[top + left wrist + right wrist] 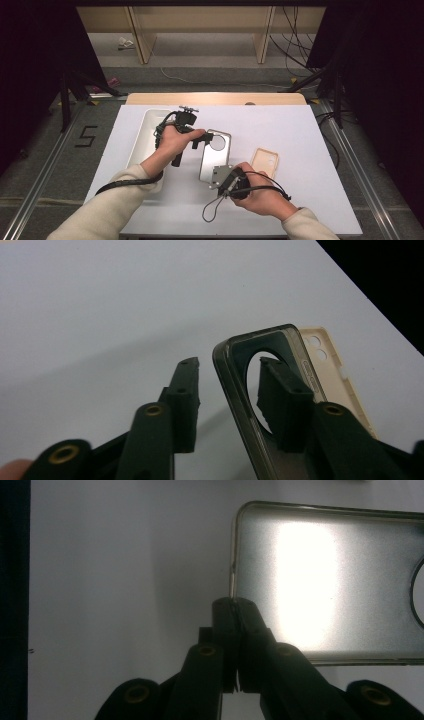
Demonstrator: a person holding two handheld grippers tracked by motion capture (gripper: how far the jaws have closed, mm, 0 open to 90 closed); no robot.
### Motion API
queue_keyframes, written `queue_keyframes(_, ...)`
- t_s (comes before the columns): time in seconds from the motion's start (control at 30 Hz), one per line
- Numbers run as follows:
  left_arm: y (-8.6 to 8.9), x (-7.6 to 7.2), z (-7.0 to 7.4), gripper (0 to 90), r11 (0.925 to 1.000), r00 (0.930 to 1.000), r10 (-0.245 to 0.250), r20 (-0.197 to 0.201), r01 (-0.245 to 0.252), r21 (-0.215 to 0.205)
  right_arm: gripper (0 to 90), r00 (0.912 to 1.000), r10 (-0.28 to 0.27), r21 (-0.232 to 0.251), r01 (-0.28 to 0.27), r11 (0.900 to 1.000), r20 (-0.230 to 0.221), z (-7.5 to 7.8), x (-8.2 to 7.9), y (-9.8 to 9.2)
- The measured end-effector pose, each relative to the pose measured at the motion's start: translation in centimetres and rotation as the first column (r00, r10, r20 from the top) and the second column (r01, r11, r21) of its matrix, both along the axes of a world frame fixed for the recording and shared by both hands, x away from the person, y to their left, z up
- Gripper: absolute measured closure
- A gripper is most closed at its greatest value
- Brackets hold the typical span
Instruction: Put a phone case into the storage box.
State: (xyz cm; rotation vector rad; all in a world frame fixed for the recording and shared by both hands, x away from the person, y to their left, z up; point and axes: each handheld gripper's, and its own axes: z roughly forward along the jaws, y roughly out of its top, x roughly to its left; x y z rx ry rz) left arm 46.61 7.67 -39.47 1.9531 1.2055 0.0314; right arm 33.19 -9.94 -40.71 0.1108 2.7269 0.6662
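Observation:
A grey translucent phone case (214,159) with a round camera hole lies mid-table. In the left gripper view its near end (227,365) stands tilted up off the white surface. My left gripper (202,140) is open, its jaws either side of the case's rim; one finger (285,395) shows through the round hole, and the gripper's midpoint (234,390) sits at the rim. My right gripper (216,179) is at the case's opposite end. In the right gripper view it (234,611) is shut on the edge of the case (320,580) near a corner.
A beige phone case (265,161) lies face up just right of the grey one, also in the left gripper view (332,365). A white tray (145,132) sits at the table's left under my left forearm. The white table surface (300,130) extends to the right.

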Motion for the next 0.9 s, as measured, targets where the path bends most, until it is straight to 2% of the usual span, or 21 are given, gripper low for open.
queue_keyframes(0.1,0.2,0.0,-0.1,72.5,0.9996,0.9999,0.011,-0.009,-0.011,-0.024,89.1,1.0000,0.003,0.000,-0.003,1.000,-0.001,0.0,0.0,0.1)
queue_keyframes(0.27,0.2,-0.4,0.5,76.7,0.9954,0.9994,0.025,-0.022,-0.027,-0.092,89.1,1.0000,-0.002,-0.009,0.002,1.000,0.002,-0.3,0.0,0.0)
queue_keyframes(0.43,0.1,-1.4,1.4,80.9,0.9836,0.9997,0.026,-0.004,-0.026,-0.179,89.1,1.0000,-0.006,-0.019,0.006,1.000,-0.001,-0.7,0.2,0.0)
queue_keyframes(0.57,-0.2,-2.5,2.2,81.8,0.9817,0.9980,0.013,0.063,-0.001,-0.190,88.1,0.9998,-0.019,-0.024,0.019,1.000,-0.007,-1.0,0.4,0.0)
queue_keyframes(0.63,-0.1,-2.9,2.4,81.8,0.9823,0.9949,0.011,0.100,0.008,-0.187,84.6,0.9998,-0.019,-0.018,0.020,1.000,0.010,-1.2,0.6,-0.2)
queue_keyframes(0.73,0.2,-3.4,2.4,81.8,0.9853,0.9872,0.020,0.158,0.007,-0.171,70.9,0.9986,-0.044,0.019,0.044,0.999,0.030,-1.3,0.8,-0.5)
queue_keyframes(0.9,1.2,-3.9,2.0,81.7,0.9880,0.9750,0.043,0.218,-0.010,-0.154,49.6,0.9968,-0.074,0.083,0.071,0.994,0.031,-1.4,1.1,-0.9)
